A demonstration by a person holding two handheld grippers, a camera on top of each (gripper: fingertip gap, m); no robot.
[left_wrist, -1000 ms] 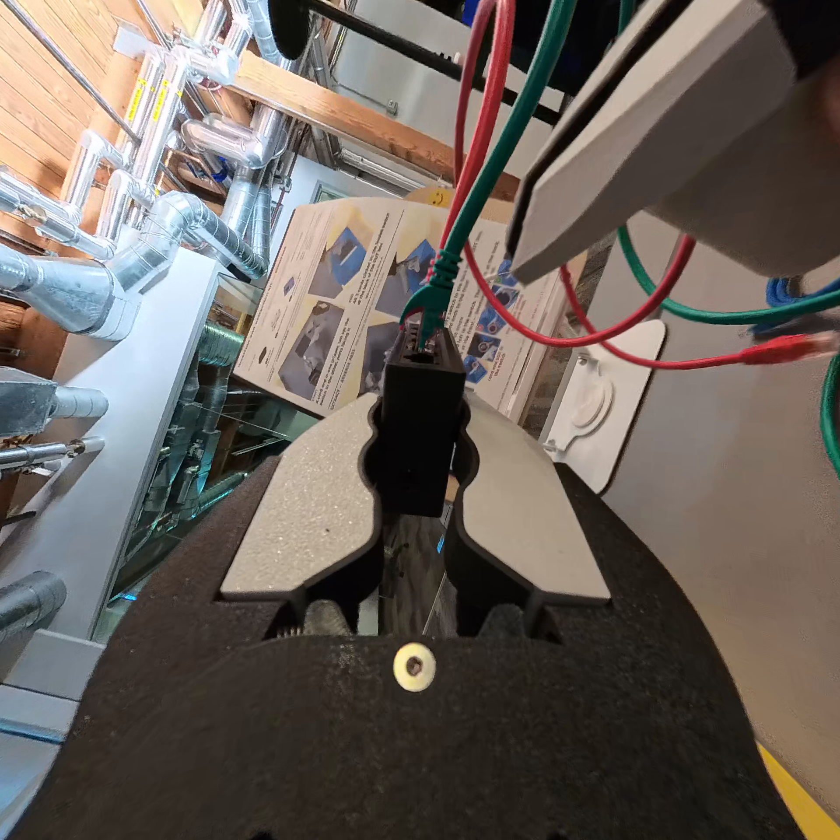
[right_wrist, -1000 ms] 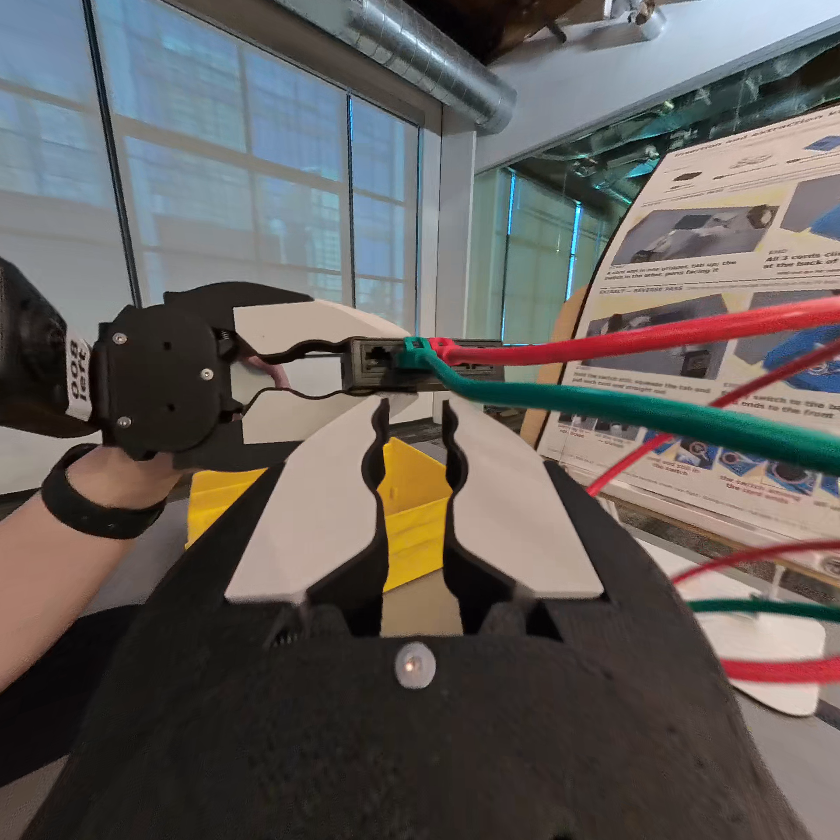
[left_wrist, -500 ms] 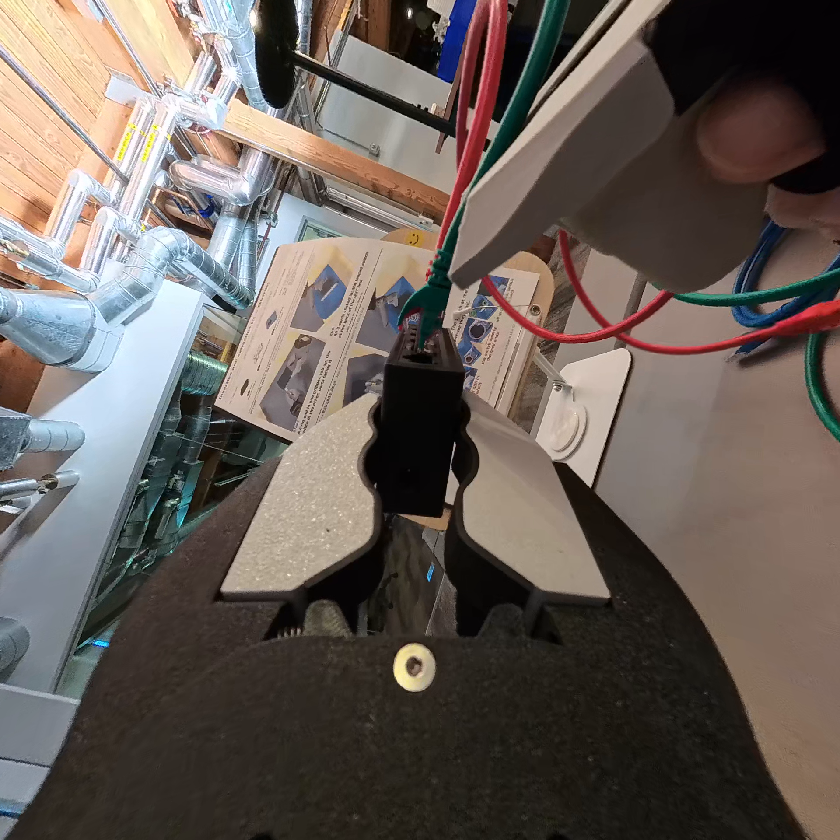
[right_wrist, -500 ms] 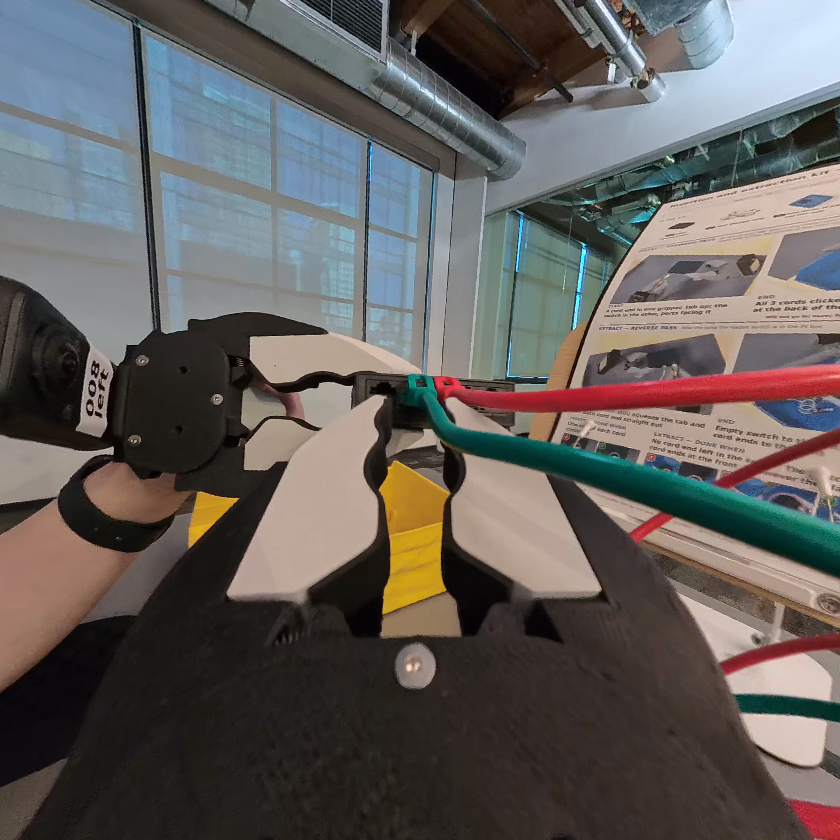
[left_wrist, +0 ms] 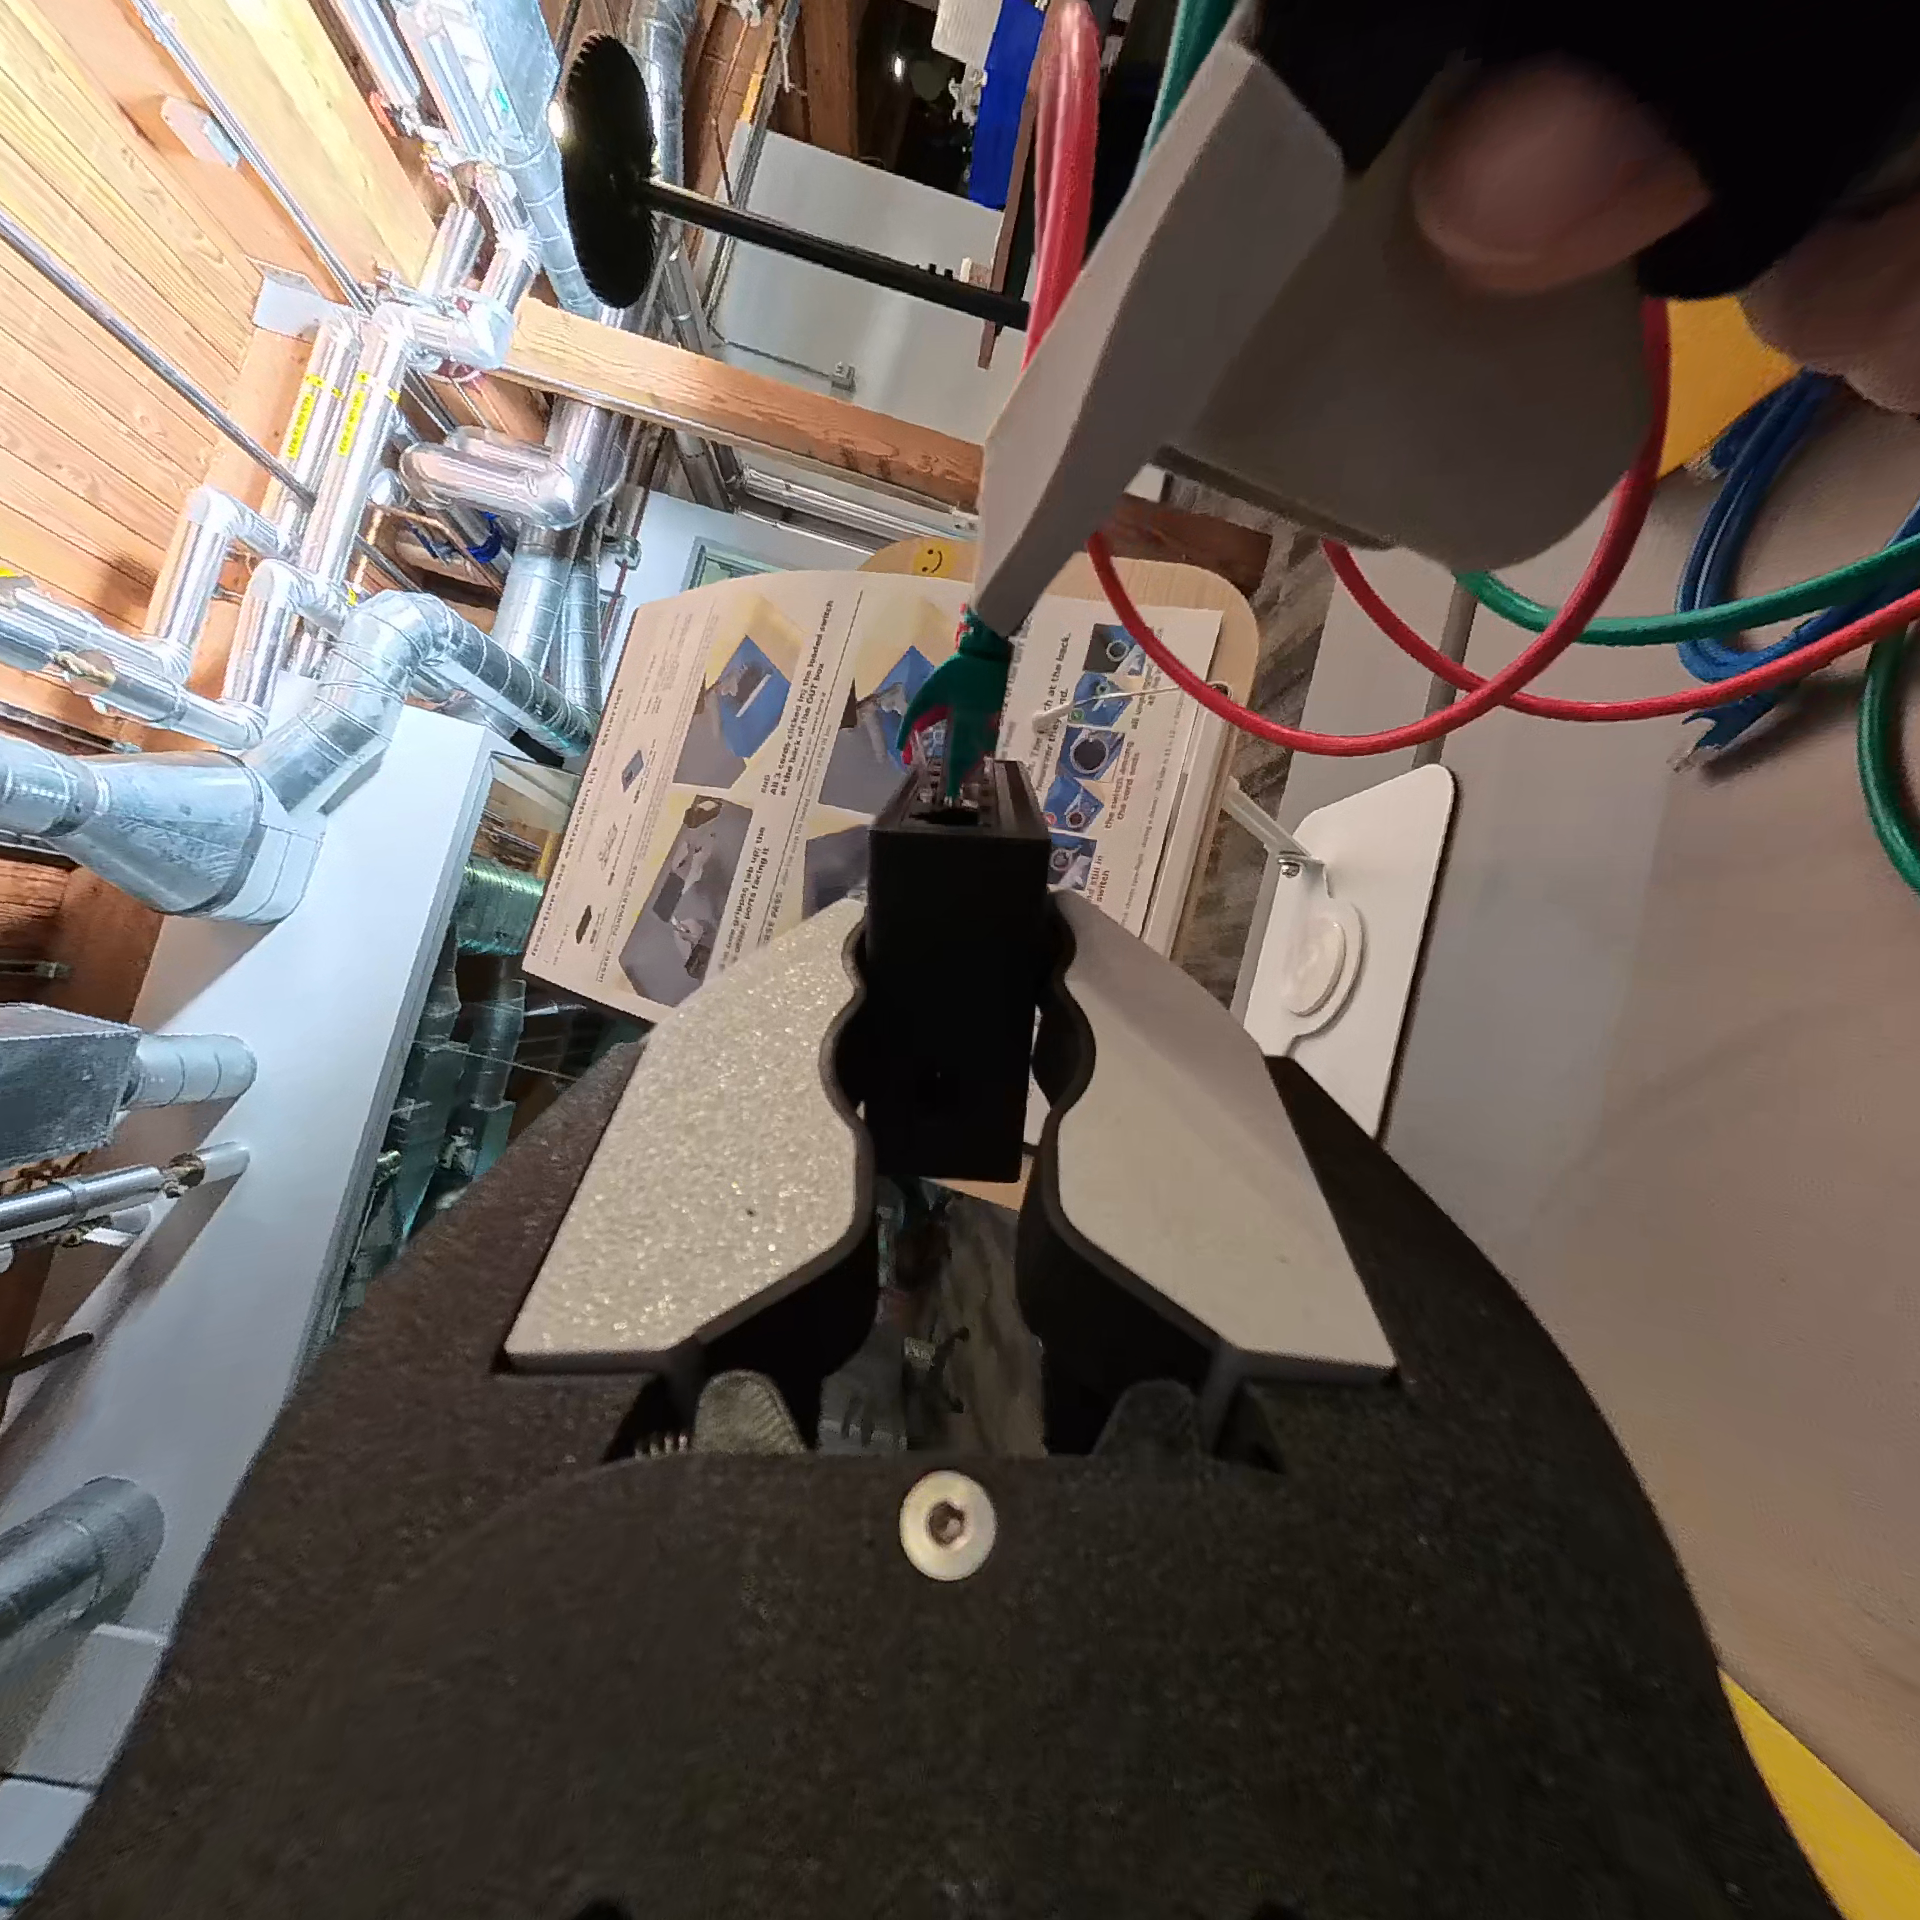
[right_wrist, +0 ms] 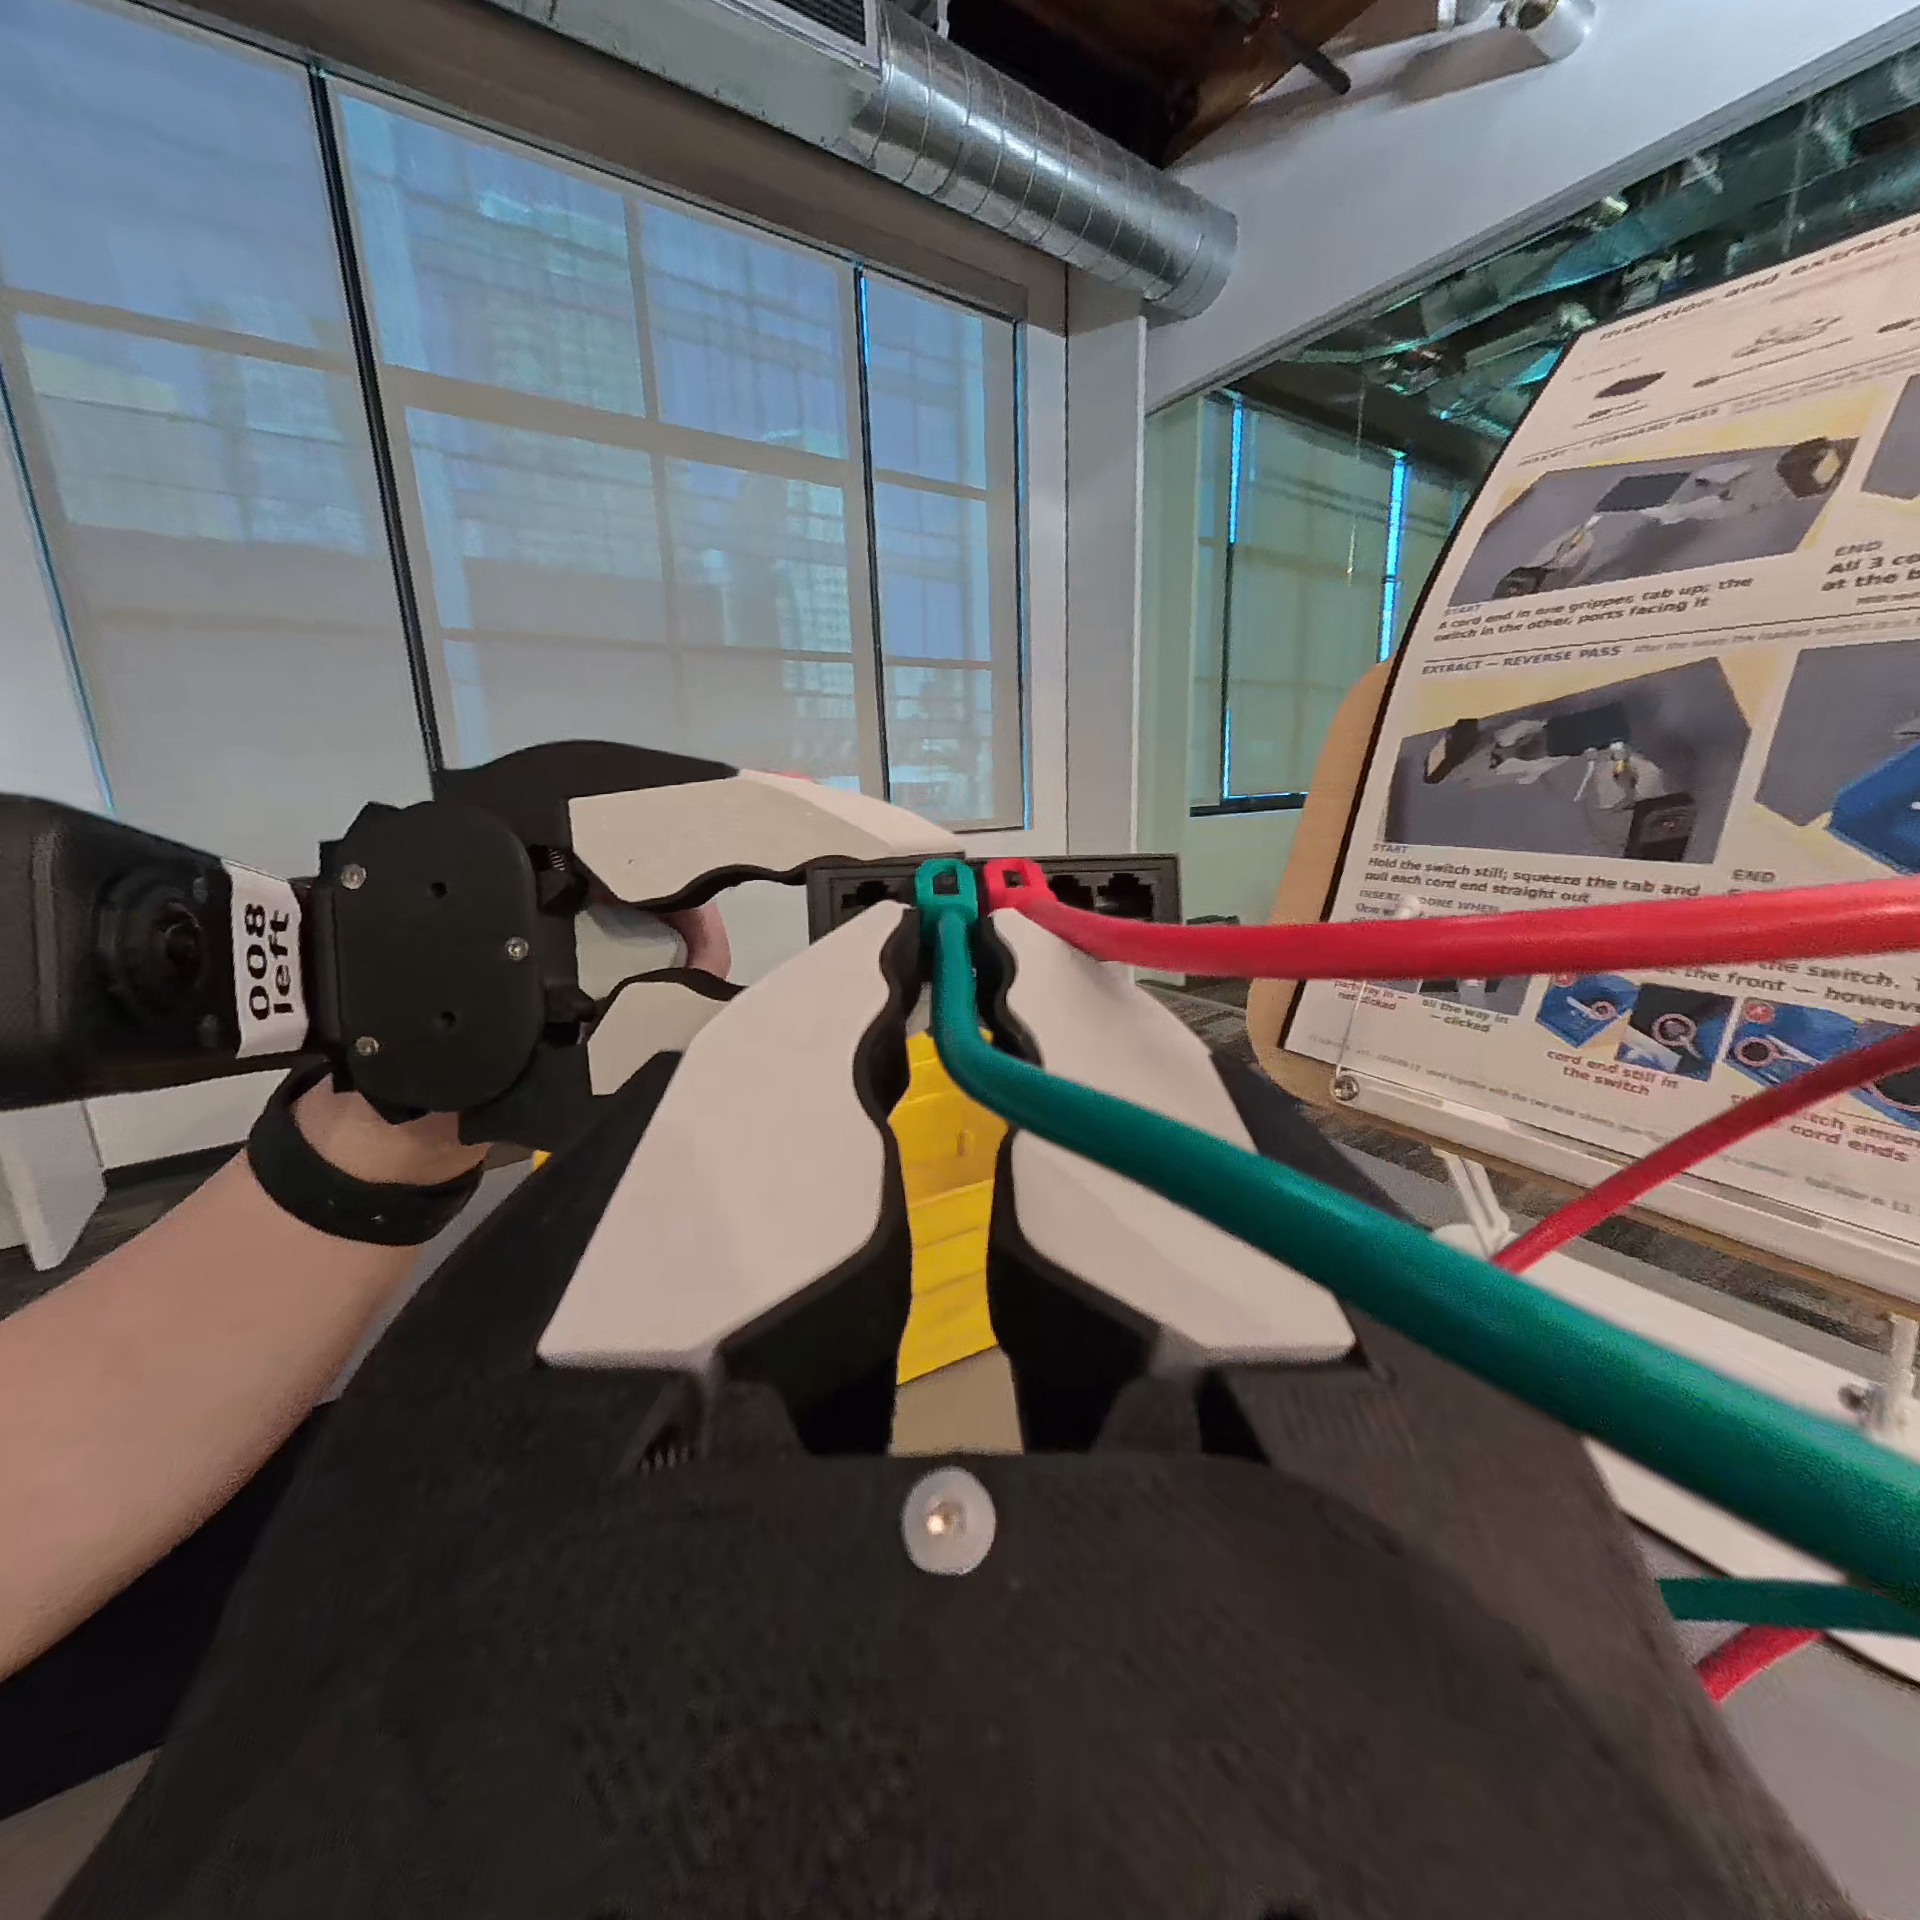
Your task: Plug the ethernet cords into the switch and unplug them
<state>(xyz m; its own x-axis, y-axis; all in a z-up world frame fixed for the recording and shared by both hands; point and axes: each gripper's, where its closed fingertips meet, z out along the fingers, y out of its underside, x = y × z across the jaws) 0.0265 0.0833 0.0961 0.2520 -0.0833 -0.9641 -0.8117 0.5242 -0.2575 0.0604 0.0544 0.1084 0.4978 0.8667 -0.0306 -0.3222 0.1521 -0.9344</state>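
The right gripper (right_wrist: 943, 961) has its fingers slightly apart and holds nothing; the green cord (right_wrist: 1351, 1236) runs through the gap between them, and its green plug (right_wrist: 943, 889) sits just ahead of the tips, in a port of the switch (right_wrist: 1101, 891). The red plug (right_wrist: 1013, 883) is in the next port on the right. The left gripper (left_wrist: 951, 997) is closed on the switch from the left end. The plug's long axis points straight back toward the right gripper, so I judge the pull must go along this line.
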